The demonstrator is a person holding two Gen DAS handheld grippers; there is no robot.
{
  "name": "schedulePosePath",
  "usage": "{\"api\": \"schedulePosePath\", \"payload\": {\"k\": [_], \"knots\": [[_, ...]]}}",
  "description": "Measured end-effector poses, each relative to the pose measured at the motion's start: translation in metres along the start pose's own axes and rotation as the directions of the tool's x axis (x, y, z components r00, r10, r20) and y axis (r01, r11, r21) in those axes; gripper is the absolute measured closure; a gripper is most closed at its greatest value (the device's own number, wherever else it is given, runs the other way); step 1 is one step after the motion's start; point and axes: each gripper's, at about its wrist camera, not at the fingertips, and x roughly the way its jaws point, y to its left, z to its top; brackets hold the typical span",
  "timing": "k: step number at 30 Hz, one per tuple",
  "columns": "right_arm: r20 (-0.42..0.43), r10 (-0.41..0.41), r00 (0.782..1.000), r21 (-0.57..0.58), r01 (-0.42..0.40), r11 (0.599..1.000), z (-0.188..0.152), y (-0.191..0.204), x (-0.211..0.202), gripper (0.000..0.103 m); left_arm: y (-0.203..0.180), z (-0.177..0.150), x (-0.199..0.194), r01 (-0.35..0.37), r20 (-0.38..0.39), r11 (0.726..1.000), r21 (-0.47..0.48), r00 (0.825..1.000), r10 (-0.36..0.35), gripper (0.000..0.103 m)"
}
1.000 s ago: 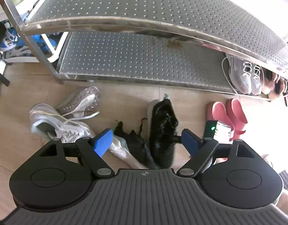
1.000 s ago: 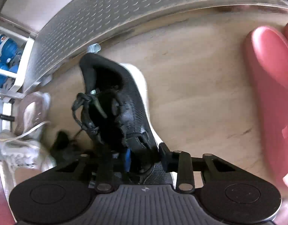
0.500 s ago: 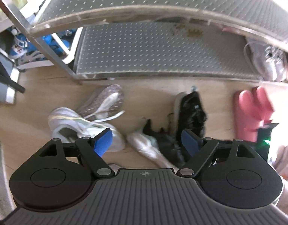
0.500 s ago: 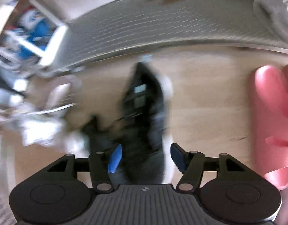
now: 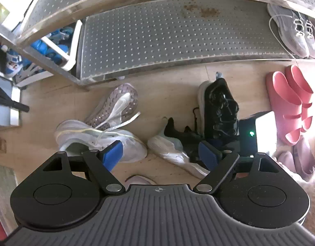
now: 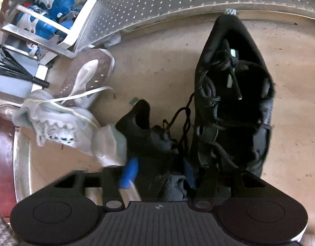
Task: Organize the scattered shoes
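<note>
Scattered shoes on a wooden floor [image 5: 174, 86] before a perforated metal shoe rack [image 5: 178, 34], seen from two hand-held grippers. Ahead and left of the left gripper [image 5: 160, 153], whose blue pads are spread wide over nothing, lie two pale sneakers: one sole-up [image 5: 114, 104], the other on its side [image 5: 100, 139], laces tangled between them. Directly ahead of it, a second black shoe [image 6: 149, 131] lies toppled, pale sole turned toward the white pair. Beyond, ahead and right, the upright black sneaker [image 5: 219, 106] stands with its long axis pointing away from the grippers toward the rack's lower shelf, heel tab nearest the shelf edge. The right gripper [image 6: 159, 170] is plainly the nearer of the two: its pads are partly apart with the toppled shoe's dark upper between them, though whether they actually grip it cannot be told. Pink clogs [image 5: 290, 104] sit far right; grey sneakers [image 5: 295, 32] occupy the shelf's right end. The lower shelf's left and middle stretch lies bare, and open floor runs between the upright shoe and the rack, likely room enough to lift a shoe forward; the trailing black laces could snag.
</note>
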Motion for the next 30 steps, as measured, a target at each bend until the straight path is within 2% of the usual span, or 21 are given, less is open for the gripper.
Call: {"api": "schedulePosePath", "payload": {"k": [1,5,8,10,14,15,16,19,20,22,24,26,28,30], "knots": [[0.000,0.026,1.000,0.041,-0.026,0.999,-0.001,-0.004,0.005,0.040,-0.001,0.001,-0.001,-0.002,0.001,1.000,-0.002,1.000,0.002,0.018],[0.034,0.041,0.999,-0.061,-0.038,0.997,-0.016,0.018,-0.008,0.060,-0.004,0.003,-0.004,-0.012,0.007,1.000,-0.014,1.000,0.012,0.018],[0.001,0.071,0.997,-0.180,-0.070,0.981,-0.034,0.044,-0.017,0.075,-0.003,0.002,-0.007,-0.015,0.014,1.000,-0.027,1.000,0.016,0.018],[0.003,0.071,0.997,-0.244,-0.068,0.967,-0.046,0.055,-0.025,0.081,0.000,0.003,-0.010,-0.016,0.021,0.999,-0.040,1.000,0.017,0.018],[0.108,0.049,0.993,-0.185,-0.028,0.982,-0.051,0.060,-0.047,0.088,0.004,0.003,-0.015,-0.023,0.039,0.998,-0.051,0.999,0.025,0.018],[0.138,0.047,0.989,-0.159,-0.025,0.987,-0.049,0.060,-0.052,0.089,0.004,0.003,-0.015,-0.026,0.044,0.998,-0.049,0.999,0.028,0.018],[0.243,0.024,0.970,-0.083,-0.003,0.997,-0.047,0.058,-0.066,0.090,0.004,0.004,-0.015,-0.030,0.045,0.999,-0.044,0.998,0.032,0.018],[0.299,-0.038,0.954,-0.095,0.070,0.993,-0.048,0.064,-0.066,0.089,0.004,0.003,-0.004,-0.055,0.025,0.998,-0.023,0.998,0.055,0.017],[0.239,-0.037,0.970,-0.115,0.066,0.991,-0.049,0.065,-0.056,0.083,0.004,0.003,0.001,-0.065,0.014,0.998,-0.013,0.998,0.065,0.017],[0.115,-0.036,0.993,-0.155,0.053,0.987,-0.051,0.067,-0.037,0.082,0.001,0.001,0.015,-0.095,-0.022,0.995,0.016,0.995,0.095,0.016],[0.121,-0.040,0.992,-0.142,0.057,0.988,-0.053,0.062,-0.043,0.080,-0.001,-0.007,0.033,-0.125,-0.075,0.990,0.059,0.989,0.130,0.017],[0.129,-0.044,0.991,-0.129,0.061,0.990,-0.055,0.057,-0.049,0.071,-0.004,-0.010,0.043,-0.137,-0.107,0.987,0.082,0.984,0.146,0.017],[0.137,-0.048,0.989,-0.116,0.064,0.991,-0.057,0.052,-0.055,0.071,-0.006,-0.013,0.053,-0.148,-0.135,0.984,0.105,0.978,0.161,0.017],[0.149,-0.053,0.987,-0.108,0.070,0.992,-0.056,0.047,-0.060,0.071,-0.007,-0.014,0.052,-0.148,-0.128,0.983,0.105,0.979,0.161,0.017]]}}
